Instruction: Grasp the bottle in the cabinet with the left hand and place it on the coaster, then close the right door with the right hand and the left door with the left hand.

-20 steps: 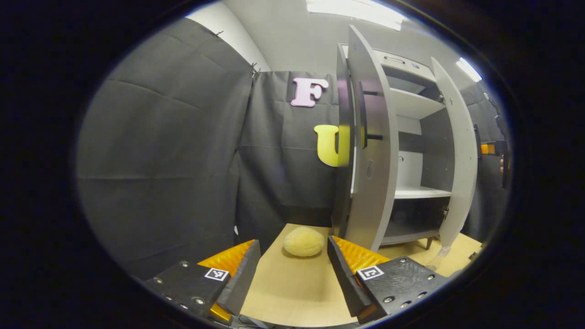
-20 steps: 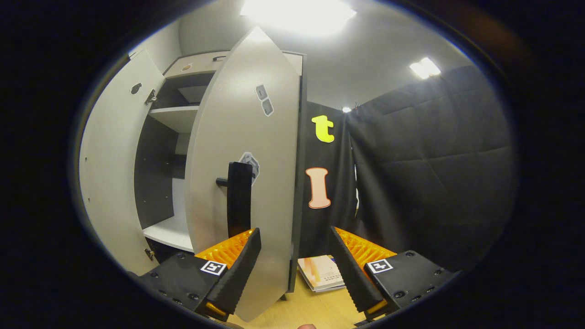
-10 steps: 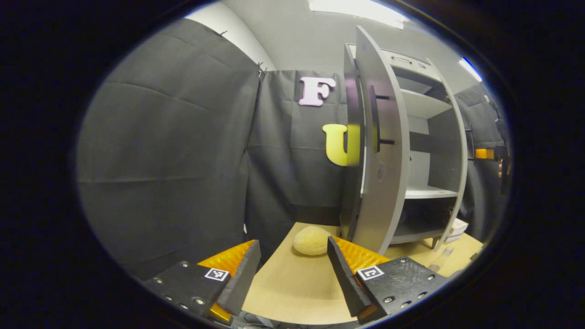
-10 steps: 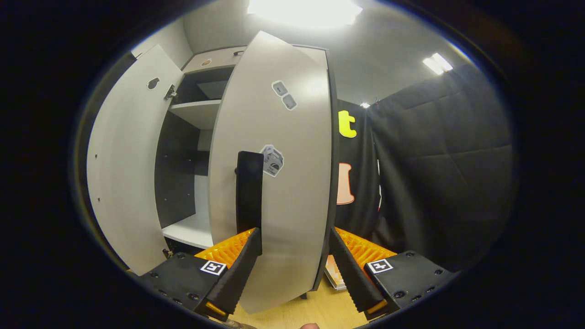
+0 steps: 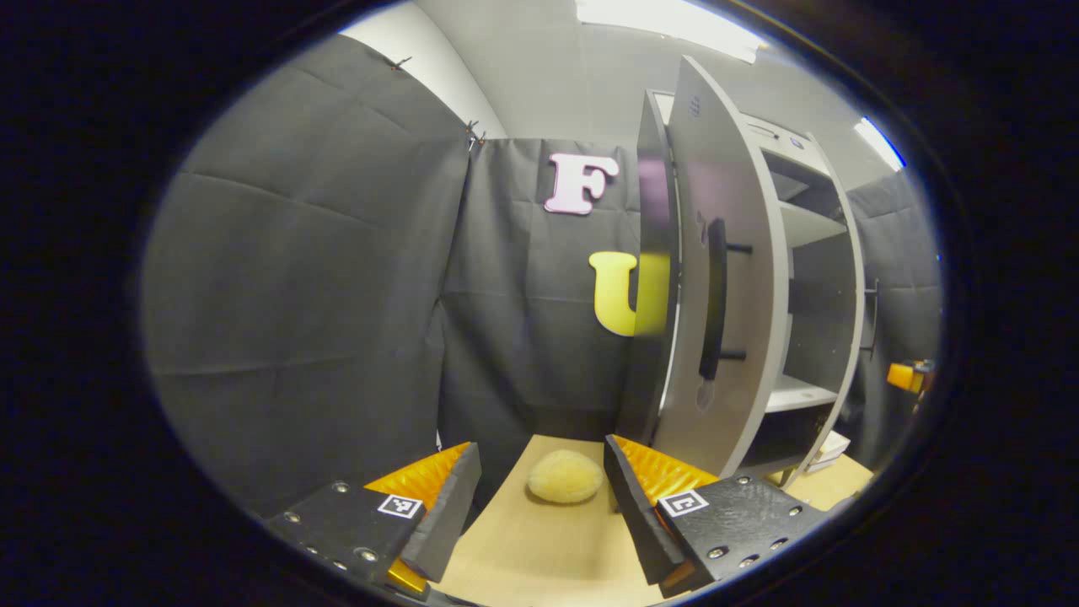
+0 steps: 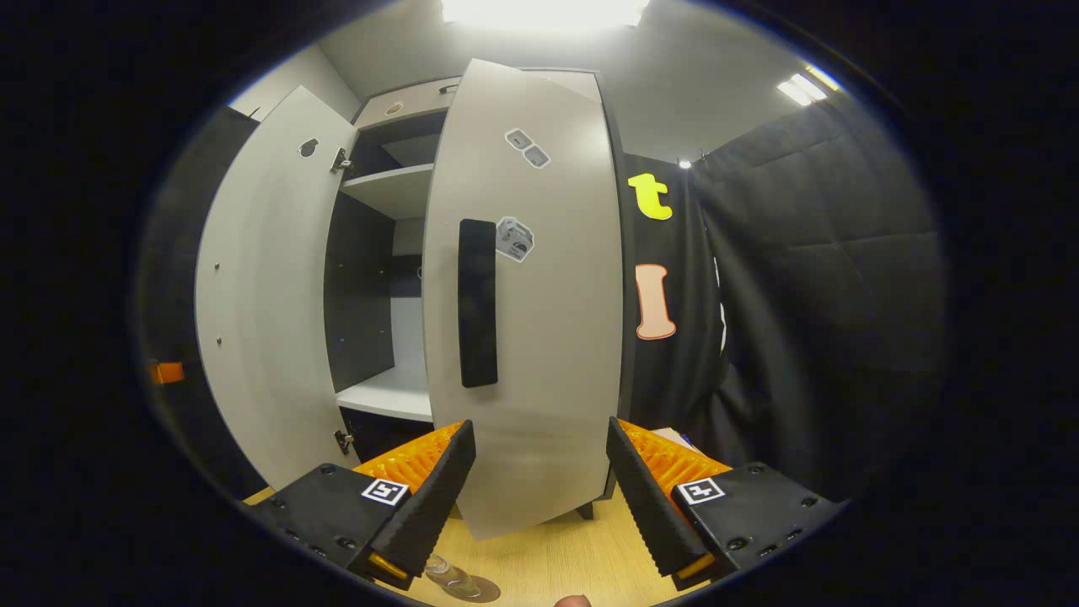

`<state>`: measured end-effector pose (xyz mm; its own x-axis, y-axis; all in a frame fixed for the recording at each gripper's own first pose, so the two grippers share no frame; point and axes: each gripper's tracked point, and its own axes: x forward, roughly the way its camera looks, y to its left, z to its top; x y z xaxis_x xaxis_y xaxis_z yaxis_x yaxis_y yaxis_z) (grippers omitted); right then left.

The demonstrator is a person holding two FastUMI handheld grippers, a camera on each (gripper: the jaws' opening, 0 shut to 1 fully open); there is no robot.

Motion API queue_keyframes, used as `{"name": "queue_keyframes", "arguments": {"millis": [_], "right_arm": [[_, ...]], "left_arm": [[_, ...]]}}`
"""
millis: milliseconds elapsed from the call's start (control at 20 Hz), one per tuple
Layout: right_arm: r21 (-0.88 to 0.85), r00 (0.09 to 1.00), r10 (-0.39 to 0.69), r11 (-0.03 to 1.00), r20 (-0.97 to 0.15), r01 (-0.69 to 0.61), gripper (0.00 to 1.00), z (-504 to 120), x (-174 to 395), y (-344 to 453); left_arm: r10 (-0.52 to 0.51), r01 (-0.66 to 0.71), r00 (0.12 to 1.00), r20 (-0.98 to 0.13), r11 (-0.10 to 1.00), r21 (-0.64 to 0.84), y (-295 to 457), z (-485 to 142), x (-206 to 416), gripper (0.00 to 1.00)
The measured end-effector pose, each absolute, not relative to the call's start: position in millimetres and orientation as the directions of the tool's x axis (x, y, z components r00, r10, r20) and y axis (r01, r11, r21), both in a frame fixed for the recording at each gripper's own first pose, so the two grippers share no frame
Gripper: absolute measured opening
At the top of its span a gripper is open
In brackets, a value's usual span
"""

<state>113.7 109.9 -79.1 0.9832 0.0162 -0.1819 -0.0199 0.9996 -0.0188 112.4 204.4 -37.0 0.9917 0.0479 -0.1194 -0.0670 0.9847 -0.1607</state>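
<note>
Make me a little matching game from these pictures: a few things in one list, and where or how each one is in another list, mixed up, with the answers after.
Things:
1. left door
2. right door
3. yellow sponge
4. bottle

States:
A. lying on the table beyond the left gripper
B. swung wide open
C. nearly shut, facing the right gripper
D. standing on a coaster

Pairs: 1-B, 2-C, 3-A, 4-D

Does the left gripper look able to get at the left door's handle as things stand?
Probably yes. The left gripper is open and holds nothing, and the left door stands ajar ahead to its right, its handle facing it with nothing between.
</note>
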Motion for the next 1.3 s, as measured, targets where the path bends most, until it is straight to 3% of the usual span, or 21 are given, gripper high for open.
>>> {"name": "queue_keyframes", "arguments": {"millis": [400,650,1100,1300], "right_arm": [[-0.016,0.972,0.06,0.998,-0.227,-0.065,0.99,-104,82,106],[-0.022,0.973,0.023,0.999,-0.23,-0.029,1.0,-104,70,72],[-0.001,0.97,-0.02,1.0,-0.242,0.02,0.99,-103,57,6],[-0.008,0.969,-0.011,1.0,-0.248,0.009,0.99,-105,56,-7]], "left_arm": [[0.005,-0.013,0.999,-0.049,0.985,-0.171,182,27,162,0.87],[-0.019,0.013,0.999,-0.044,0.989,-0.145,146,37,184,0.86],[0.062,-0.065,0.997,-0.037,0.995,-0.074,138,41,179,0.87],[0.037,-0.04,0.999,-0.036,0.996,-0.083,116,45,177,0.87]]}}
